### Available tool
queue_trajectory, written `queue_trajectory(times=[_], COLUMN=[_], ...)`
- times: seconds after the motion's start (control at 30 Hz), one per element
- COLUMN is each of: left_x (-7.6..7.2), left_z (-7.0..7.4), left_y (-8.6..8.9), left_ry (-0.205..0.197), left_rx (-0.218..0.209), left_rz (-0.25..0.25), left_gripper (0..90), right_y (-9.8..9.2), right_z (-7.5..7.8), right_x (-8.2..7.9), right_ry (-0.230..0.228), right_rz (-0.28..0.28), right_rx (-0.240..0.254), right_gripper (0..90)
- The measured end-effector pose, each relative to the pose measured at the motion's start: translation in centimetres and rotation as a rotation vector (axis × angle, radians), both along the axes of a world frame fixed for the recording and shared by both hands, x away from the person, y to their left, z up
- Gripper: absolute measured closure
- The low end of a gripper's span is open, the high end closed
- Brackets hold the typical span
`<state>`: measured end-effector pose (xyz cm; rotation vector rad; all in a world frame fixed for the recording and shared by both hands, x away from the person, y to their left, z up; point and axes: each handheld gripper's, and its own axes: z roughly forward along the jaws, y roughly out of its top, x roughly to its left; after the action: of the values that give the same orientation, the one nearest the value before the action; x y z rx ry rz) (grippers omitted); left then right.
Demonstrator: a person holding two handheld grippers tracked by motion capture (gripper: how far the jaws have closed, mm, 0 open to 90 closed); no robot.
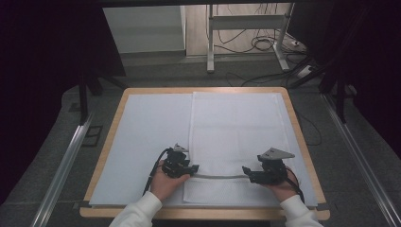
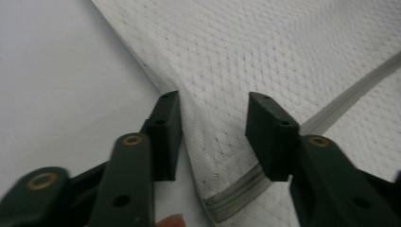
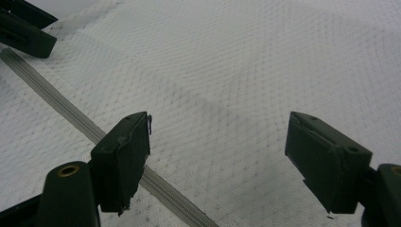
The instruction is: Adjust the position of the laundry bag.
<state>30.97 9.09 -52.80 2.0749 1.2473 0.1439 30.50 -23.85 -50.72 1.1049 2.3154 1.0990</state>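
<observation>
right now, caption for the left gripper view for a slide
Left gripper straddles the left edge of the white towel just above its grey band, jaws apart and not yet pressing.

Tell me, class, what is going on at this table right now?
A person works a white textured towel spread on a sheet-covered table, a hand-held gripper in each hand. The left hand-held gripper straddles the towel's left edge beside the grey band, its jaws apart and not yet pinching the cloth. The right hand-held gripper hangs open over the towel near the same band. Both sit at the towel's near end.
</observation>
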Motion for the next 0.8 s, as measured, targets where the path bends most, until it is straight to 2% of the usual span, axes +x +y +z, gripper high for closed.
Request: queue_trajectory(times=[0.17,0.23,0.3,0.37,0.53,0.63,0.67,0.7,0.73,0.77,0.8], left_x=[0.0,0.0,0.1,0.2,0.3,0.2,0.2,0.2,0.2,0.2,0.3], left_z=[-0.1,-0.1,0.0,-0.1,-0.2,-0.2,-0.1,-0.2,-0.2,-0.2,-0.2], left_y=[-0.1,-0.2,-0.3,-0.3,-0.2,0.0,0.0,0.0,0.0,0.0,0.1], left_ry=[-0.02,-0.028,-0.045,-0.048,-0.047,-0.04,-0.036,-0.034,-0.034,-0.034,-0.031], left_rx=[0.023,0.043,0.078,0.08,0.055,0.015,0.01,0.005,0.001,0.001,0.0], left_rz=[-0.005,-0.008,-0.026,-0.028,-0.023,-0.002,0.0,-0.001,-0.004,-0.004,-0.01], left_gripper=[69.8,72.3,80.0,83.4,87.2,88.0,88.5,88.5,88.8,88.9,89.1], right_y=[0.0,0.0,0.0,0.0,-0.1,-0.2,-0.3,-0.3,-0.3,-0.3,-0.2], right_z=[0.0,0.0,0.0,0.0,0.1,0.3,0.7,0.7,1.2,1.2,2.1], right_x=[0.0,0.0,0.0,0.1,0.1,0.2,0.4,0.4,0.8,0.8,1.5], right_ry=[0.001,0.001,0.002,0.007,0.005,0.009,0.031,0.031,0.06,0.06,0.073], right_rz=[-0.002,-0.004,-0.009,-0.013,-0.017,-0.029,-0.04,-0.04,-0.045,-0.045,-0.073], right_rx=[0.003,0.003,0.003,0.007,0.009,0.021,0.053,0.053,0.068,0.068,0.082], right_gripper=[22.7,22.7,22.7,22.7,22.7,22.7,22.9,22.9,23.2,23.2,23.8])
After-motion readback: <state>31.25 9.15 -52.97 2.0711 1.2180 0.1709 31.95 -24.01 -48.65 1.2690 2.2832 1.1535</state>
